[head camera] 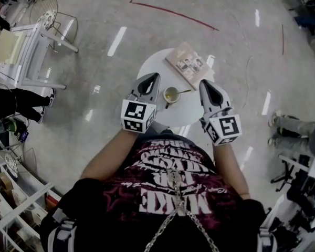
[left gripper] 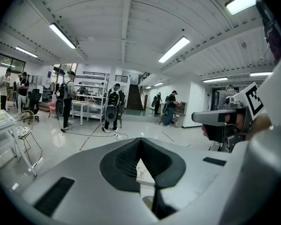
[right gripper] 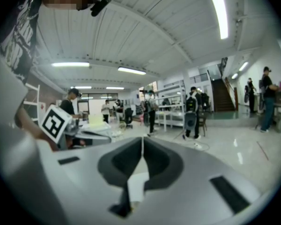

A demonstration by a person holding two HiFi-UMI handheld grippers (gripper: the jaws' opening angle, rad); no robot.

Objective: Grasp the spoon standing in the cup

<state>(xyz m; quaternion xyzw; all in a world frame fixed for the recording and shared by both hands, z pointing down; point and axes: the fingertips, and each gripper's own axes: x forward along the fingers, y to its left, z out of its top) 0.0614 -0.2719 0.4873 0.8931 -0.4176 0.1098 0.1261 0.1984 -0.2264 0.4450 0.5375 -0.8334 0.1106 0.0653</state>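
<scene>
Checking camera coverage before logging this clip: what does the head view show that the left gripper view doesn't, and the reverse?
Head view only: the spoon leaning in the cup, the whole round white table, and the left gripper seen from outside. Left gripper view only: its own jaws closed tip to tip, a staircase, and people by workbenches. Both: the right gripper and the book, which shows only as a sliver between the jaws in the left gripper view.
</scene>
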